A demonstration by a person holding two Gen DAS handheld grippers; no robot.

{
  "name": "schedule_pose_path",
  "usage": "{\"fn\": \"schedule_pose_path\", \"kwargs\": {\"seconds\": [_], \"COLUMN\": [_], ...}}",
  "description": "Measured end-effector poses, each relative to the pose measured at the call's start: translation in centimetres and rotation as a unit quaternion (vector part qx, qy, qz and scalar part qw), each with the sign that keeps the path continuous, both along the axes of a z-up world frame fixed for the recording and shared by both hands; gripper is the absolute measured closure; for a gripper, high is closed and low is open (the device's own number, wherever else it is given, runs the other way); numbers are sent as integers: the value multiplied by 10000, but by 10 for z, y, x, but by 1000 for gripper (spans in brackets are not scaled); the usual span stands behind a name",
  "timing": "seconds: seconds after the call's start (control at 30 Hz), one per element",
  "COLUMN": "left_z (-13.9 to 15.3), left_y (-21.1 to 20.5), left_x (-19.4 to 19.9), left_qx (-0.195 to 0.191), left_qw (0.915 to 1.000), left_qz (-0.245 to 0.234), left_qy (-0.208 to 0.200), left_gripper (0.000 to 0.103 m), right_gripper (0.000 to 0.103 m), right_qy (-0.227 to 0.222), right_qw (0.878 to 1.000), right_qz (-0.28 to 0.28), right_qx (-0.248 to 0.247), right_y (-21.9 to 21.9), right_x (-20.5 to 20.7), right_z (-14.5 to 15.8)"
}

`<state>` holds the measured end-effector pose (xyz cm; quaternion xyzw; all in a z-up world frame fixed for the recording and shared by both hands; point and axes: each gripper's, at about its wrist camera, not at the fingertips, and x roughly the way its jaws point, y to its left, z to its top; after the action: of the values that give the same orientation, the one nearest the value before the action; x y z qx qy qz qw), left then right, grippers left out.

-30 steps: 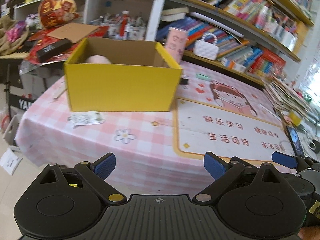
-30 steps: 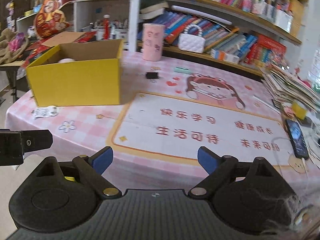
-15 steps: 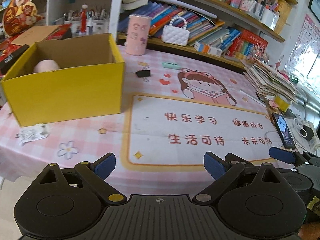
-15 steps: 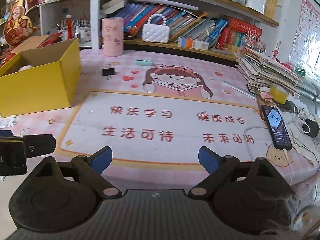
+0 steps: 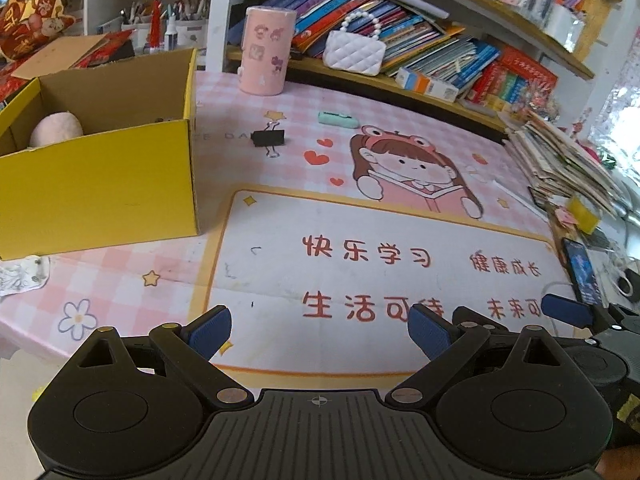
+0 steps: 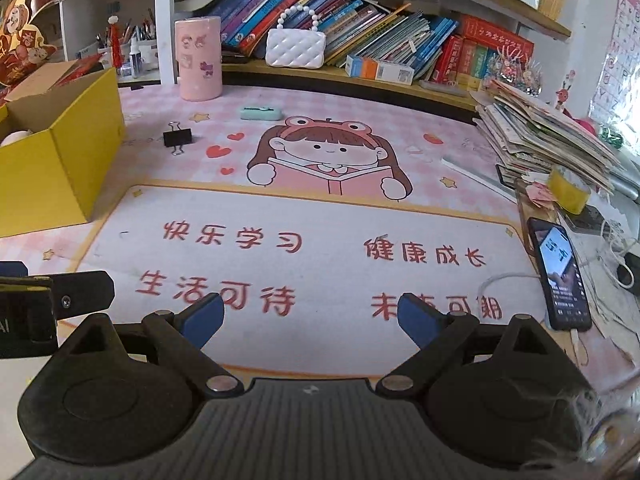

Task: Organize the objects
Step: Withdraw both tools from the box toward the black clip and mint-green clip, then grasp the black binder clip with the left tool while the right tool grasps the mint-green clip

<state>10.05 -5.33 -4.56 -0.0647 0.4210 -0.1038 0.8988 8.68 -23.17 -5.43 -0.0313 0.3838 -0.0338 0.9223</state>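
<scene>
A yellow cardboard box (image 5: 96,184) stands open at the table's left, with a pink round thing (image 5: 56,128) inside; it also shows in the right wrist view (image 6: 52,160). A black binder clip (image 5: 269,139) (image 6: 177,137) and a mint green eraser (image 5: 337,118) (image 6: 261,112) lie on the pink mat beyond the box. A pink cylinder (image 5: 266,56) (image 6: 199,58) stands at the back. My left gripper (image 5: 319,332) is open and empty over the table's front edge. My right gripper (image 6: 310,320) is open and empty beside it.
A white quilted purse (image 6: 295,48) sits on the low shelf with books. A paper stack (image 6: 544,132), yellow tape roll (image 6: 570,194) and a phone (image 6: 560,276) with cable line the right side. A crumpled paper (image 5: 24,276) lies in front of the box.
Both grippers have swung right, away from the box front, and now face the middle of the mat. Both stay open and empty.
</scene>
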Motion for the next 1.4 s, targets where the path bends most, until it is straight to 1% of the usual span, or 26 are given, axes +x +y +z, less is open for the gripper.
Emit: {"fn": "schedule_pose_path", "kwargs": {"seconds": [0.07, 0.33, 0.47, 0.77, 0.93, 1.07, 1.17, 1.27, 1.4], "left_z": [-3, -11, -10, 0, 8, 11, 12, 9, 0], "left_y": [-6, -18, -24, -32, -37, -41, -47, -52, -53], "left_x": [7, 24, 33, 61, 81, 102, 122, 141, 166], "left_qx": [79, 34, 52, 201, 335, 400, 445, 450, 395], "left_qw": [9999, 9984, 9976, 9964, 9947, 9919, 9904, 9891, 9875], "left_qz": [115, 465, 596, 826, 948, 1153, 1223, 1305, 1476], "left_qy": [68, 332, 352, 63, -199, -364, -475, -522, -393], "left_gripper": [7, 7, 7, 7, 7, 9, 14, 17, 19], "right_gripper": [9, 9, 9, 9, 9, 11, 12, 14, 14], "right_qy": [36, 165, 198, 62, -87, -262, -406, -474, -542], "right_qw": [10000, 9993, 9986, 9978, 9976, 9968, 9964, 9963, 9961], "right_qz": [85, 325, 452, 587, 581, 655, 677, 645, 607], "right_qx": [13, 123, 198, 291, 356, 375, 321, 314, 347], "right_y": [-5, -24, -32, -46, -56, -61, -63, -66, -67], "right_x": [7, 34, 47, 79, 105, 129, 147, 164, 182], "right_z": [-2, -10, -14, -14, -11, -9, -9, -10, -12]}}
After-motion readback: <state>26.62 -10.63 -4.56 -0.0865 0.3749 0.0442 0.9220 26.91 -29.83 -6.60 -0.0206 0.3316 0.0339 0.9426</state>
